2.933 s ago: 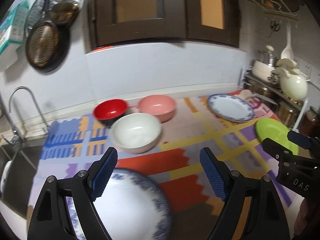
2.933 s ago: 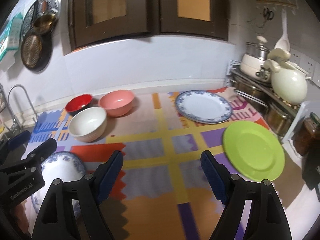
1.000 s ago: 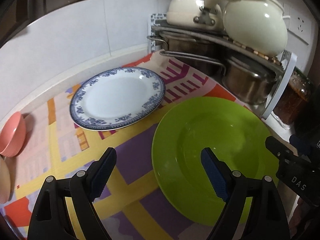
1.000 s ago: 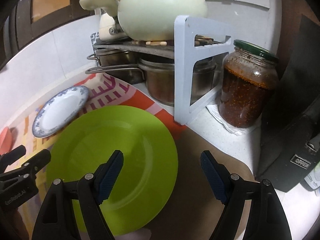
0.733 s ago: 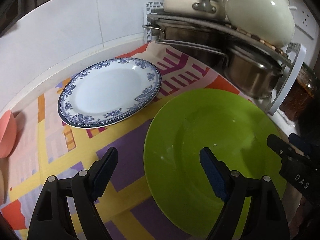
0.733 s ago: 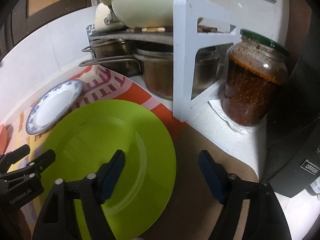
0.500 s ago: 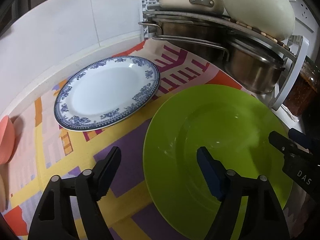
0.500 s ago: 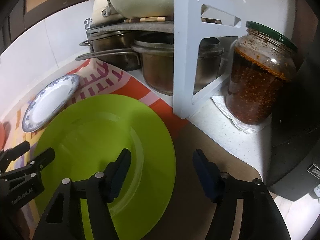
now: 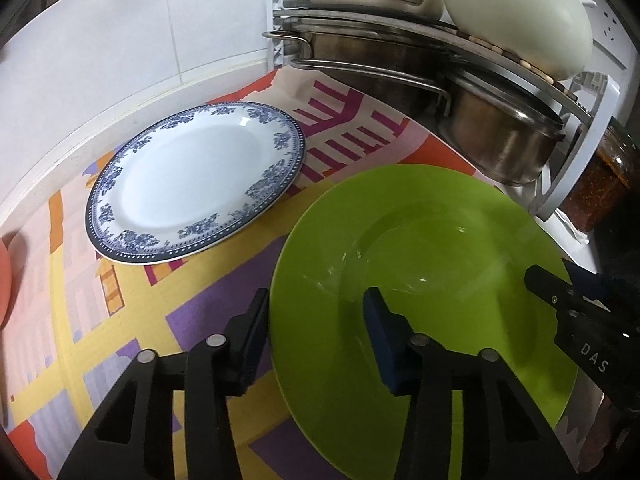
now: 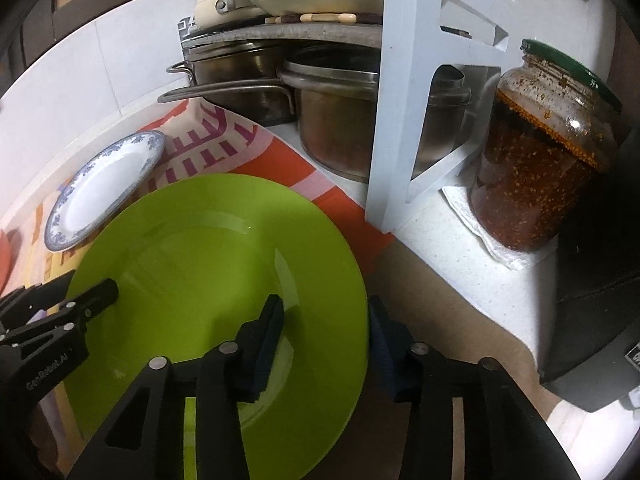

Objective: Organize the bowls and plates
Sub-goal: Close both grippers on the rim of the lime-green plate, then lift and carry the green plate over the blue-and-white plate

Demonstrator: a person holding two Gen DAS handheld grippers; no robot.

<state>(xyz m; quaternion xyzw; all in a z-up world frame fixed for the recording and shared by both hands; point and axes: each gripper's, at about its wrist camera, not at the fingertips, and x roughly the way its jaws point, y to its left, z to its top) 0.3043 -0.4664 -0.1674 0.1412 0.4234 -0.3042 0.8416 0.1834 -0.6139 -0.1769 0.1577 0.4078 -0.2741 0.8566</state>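
Both grippers have come down from the bowls' end of the worktop to the green plate, which lies flat on the mat beside the blue-rimmed plate. The left gripper and right gripper straddle opposite rim edges, jaws closing but not yet clamped; a two-handed lift looks next.

Both grippers tilt steeply downward, jaws closing. The left gripper straddles a rim at its 9 o'clock edge, one finger outside, one inside. The right gripper straddles it at 3 o'clock, likewise.
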